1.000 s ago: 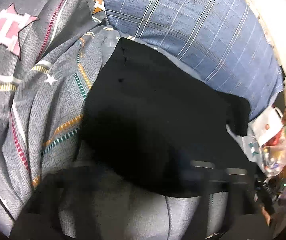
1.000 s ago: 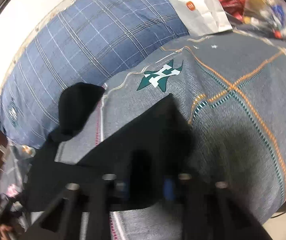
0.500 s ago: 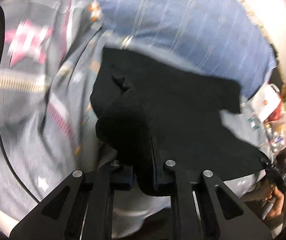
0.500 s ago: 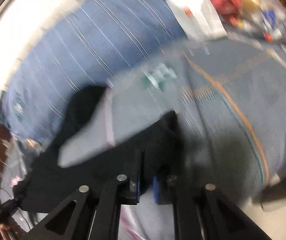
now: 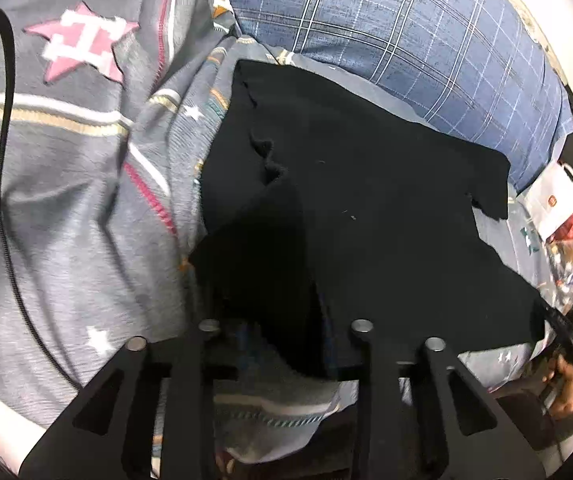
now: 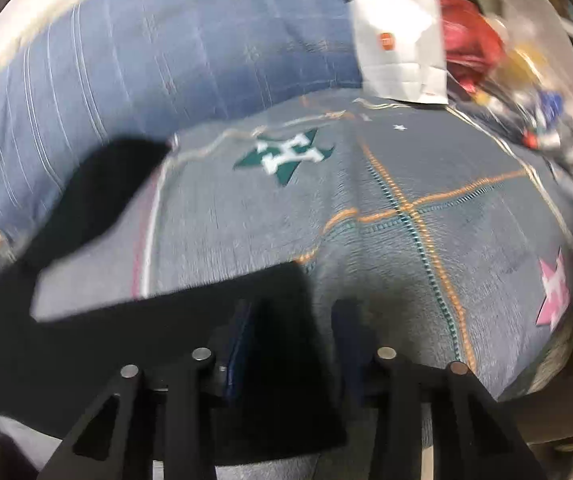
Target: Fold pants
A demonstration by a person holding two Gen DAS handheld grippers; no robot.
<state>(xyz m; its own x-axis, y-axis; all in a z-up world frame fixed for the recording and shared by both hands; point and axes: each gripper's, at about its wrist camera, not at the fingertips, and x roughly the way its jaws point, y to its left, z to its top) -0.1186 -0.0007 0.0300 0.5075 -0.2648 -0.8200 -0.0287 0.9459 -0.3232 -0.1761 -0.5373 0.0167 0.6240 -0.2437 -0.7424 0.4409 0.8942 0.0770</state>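
Observation:
Black pants (image 5: 366, 208) lie spread on a grey patterned bedspread (image 5: 66, 200). In the left wrist view my left gripper (image 5: 282, 328) stands open, its fingers either side of the near corner of the pants, which lies between them. In the right wrist view my right gripper (image 6: 290, 340) is also open, with the pants' near edge (image 6: 278, 320) lying between its fingers. A pant leg end (image 6: 106, 184) stretches toward the upper left. The view is blurred.
A blue plaid pillow (image 5: 386, 28) lies along the far side of the bed. A white paper bag (image 6: 400, 60) and a pile of red and plastic bags (image 6: 506, 64) sit at the far right. A black cable (image 5: 6, 184) runs down the left. A hand holding the other gripper (image 5: 562, 372) shows at right.
Both grippers were shut on the pants' edge half a second ago and have opened now. The cloth has dropped onto the bedspread between their fingers.

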